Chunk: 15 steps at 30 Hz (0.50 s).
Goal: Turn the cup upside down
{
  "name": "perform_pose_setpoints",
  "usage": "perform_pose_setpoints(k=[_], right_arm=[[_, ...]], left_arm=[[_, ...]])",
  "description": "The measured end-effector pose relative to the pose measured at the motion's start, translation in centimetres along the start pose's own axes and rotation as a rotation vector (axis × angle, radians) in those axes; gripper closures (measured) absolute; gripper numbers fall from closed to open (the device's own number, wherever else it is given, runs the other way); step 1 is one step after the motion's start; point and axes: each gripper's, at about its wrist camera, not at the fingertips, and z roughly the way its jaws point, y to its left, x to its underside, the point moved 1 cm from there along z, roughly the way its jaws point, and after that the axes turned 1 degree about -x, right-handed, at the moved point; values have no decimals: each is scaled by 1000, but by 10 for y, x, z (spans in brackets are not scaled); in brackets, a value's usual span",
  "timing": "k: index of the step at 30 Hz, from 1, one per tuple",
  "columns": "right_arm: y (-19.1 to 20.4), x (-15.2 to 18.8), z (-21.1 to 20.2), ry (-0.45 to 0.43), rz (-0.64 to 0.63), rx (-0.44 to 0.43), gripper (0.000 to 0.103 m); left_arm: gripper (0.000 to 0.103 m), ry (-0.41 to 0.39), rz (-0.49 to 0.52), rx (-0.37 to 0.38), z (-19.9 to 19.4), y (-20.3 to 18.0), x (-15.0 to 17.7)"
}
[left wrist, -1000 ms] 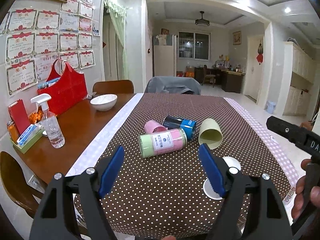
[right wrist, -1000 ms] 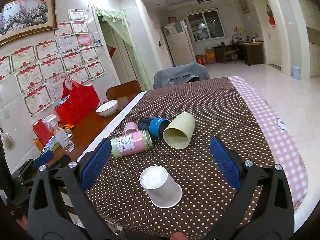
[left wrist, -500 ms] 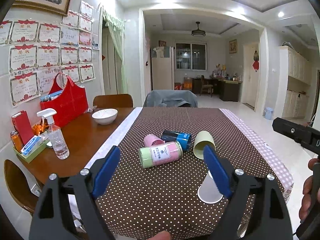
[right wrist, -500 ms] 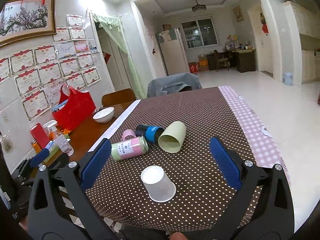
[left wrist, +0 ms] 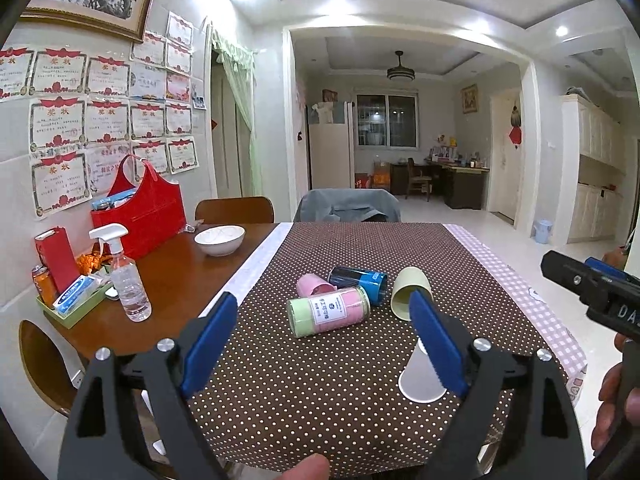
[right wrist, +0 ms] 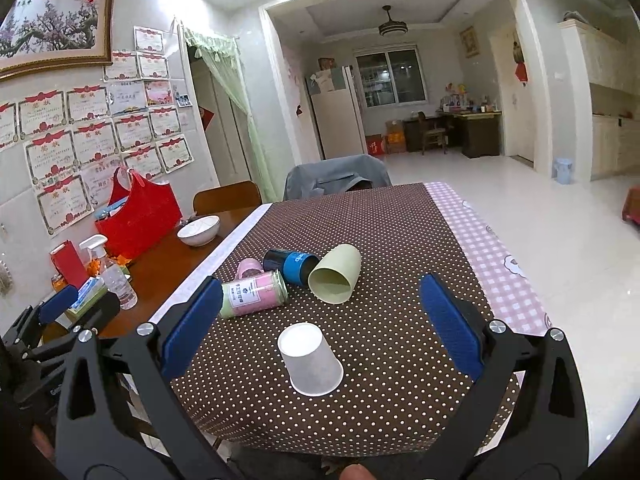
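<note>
A white paper cup (right wrist: 311,360) stands upside down, rim on the brown dotted tablecloth (right wrist: 400,340), near the table's front edge. In the left wrist view the cup (left wrist: 418,376) is partly hidden behind the right blue pad. My right gripper (right wrist: 320,326) is open and empty, held back from the table with the cup between its finger lines. My left gripper (left wrist: 324,342) is open and empty, back from the table's near edge. The left gripper's tool (right wrist: 60,312) shows at the left of the right wrist view.
A pale green cup (right wrist: 334,278), a blue-black can (right wrist: 292,266), a pink-and-green jar (right wrist: 254,294) and a small pink cup (right wrist: 248,268) lie on their sides mid-table. A white bowl (left wrist: 219,240), a spray bottle (left wrist: 124,280) and a red bag (left wrist: 140,210) are at left.
Both grippers have drawn back and up from the table, so the objects look smaller and farther. The white cup stays upside down in place.
</note>
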Motion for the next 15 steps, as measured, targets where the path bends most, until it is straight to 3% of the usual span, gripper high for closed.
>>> perform_pose_setpoints(k=[15], right_arm=[[12,10,0,-4,-57,58,6]], left_arm=[[17,-5,-4,-5,-8,2,3]])
